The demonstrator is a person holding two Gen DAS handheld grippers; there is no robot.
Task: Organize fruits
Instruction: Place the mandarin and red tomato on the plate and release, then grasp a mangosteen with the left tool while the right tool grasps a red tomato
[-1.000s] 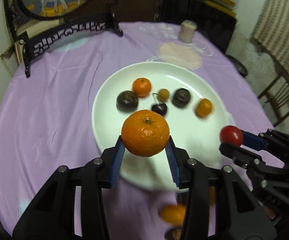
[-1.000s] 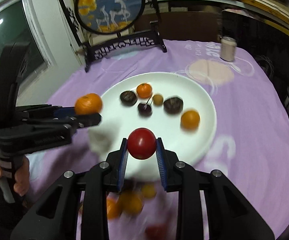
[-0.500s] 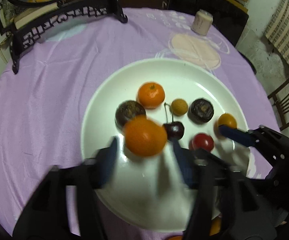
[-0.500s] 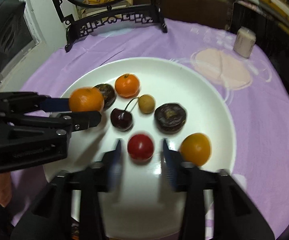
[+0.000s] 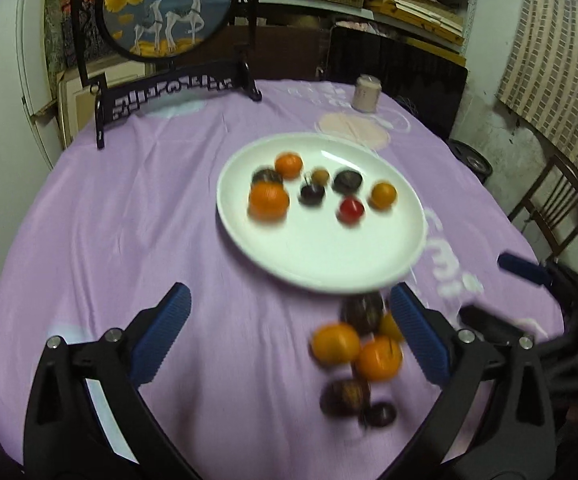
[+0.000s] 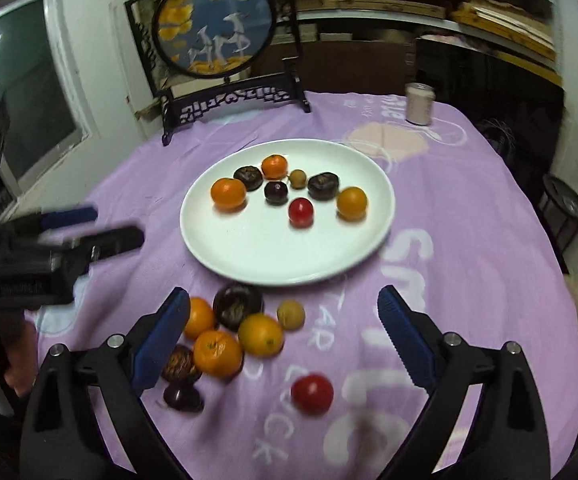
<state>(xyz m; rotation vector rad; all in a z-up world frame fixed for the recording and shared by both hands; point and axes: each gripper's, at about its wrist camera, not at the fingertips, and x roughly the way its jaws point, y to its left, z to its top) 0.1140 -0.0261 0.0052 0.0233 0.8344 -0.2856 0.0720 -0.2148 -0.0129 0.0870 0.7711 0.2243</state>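
Observation:
A white plate (image 6: 257, 256) sits mid-table on the purple cloth and holds several fruits, among them a large orange (image 6: 228, 193) at its left and a red tomato (image 6: 300, 211). The plate (image 5: 321, 264), the orange (image 5: 268, 201) and the tomato (image 5: 350, 209) also show in the left wrist view. A loose pile of oranges (image 6: 218, 353), dark fruits (image 6: 236, 305) and a second tomato (image 6: 311, 393) lies on the cloth in front of the plate. My left gripper (image 5: 289, 332) is open and empty, pulled back near the pile. My right gripper (image 6: 283, 338) is open and empty above the pile.
A black carved stand with a round painted screen (image 6: 213, 24) stands at the table's back left. A pale jar (image 6: 420, 103) stands at the back right. A wooden chair (image 5: 553, 216) stands beside the table on the right.
Both grippers let go of their fruit on the plate, the left the large orange and the right the tomato. Both opened and drew back toward the table's near side.

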